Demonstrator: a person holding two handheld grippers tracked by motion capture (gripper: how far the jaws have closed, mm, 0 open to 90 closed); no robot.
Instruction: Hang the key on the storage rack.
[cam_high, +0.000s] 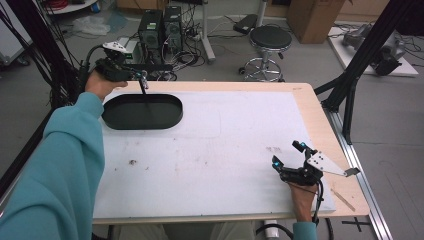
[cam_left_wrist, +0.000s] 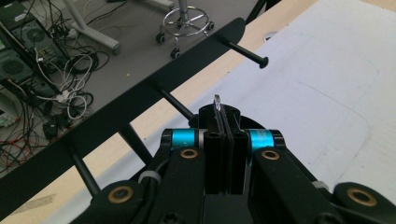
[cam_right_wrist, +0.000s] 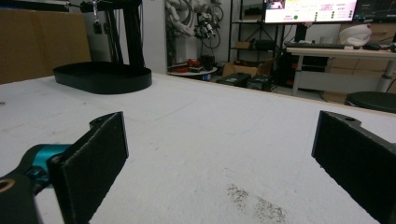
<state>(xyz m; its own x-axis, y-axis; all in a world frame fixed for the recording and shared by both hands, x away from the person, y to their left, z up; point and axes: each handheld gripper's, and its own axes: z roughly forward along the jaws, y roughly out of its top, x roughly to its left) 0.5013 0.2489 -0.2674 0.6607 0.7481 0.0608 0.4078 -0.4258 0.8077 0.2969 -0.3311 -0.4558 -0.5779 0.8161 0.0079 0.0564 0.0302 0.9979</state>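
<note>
Ahead of your right gripper (cam_high: 289, 156), whose jaws stand wide apart low over the white mat (cam_high: 225, 145), the surface runs bare all the way to the black oval tray (cam_high: 142, 111) at the far left corner; only faint smudges lie just in front of the jaws. Your left gripper (cam_high: 143, 82), jaws pressed together on a thin metal piece (cam_left_wrist: 217, 103), hangs above that tray's far rim, and the tray's raised wall is the single obstacle beneath it.
</note>
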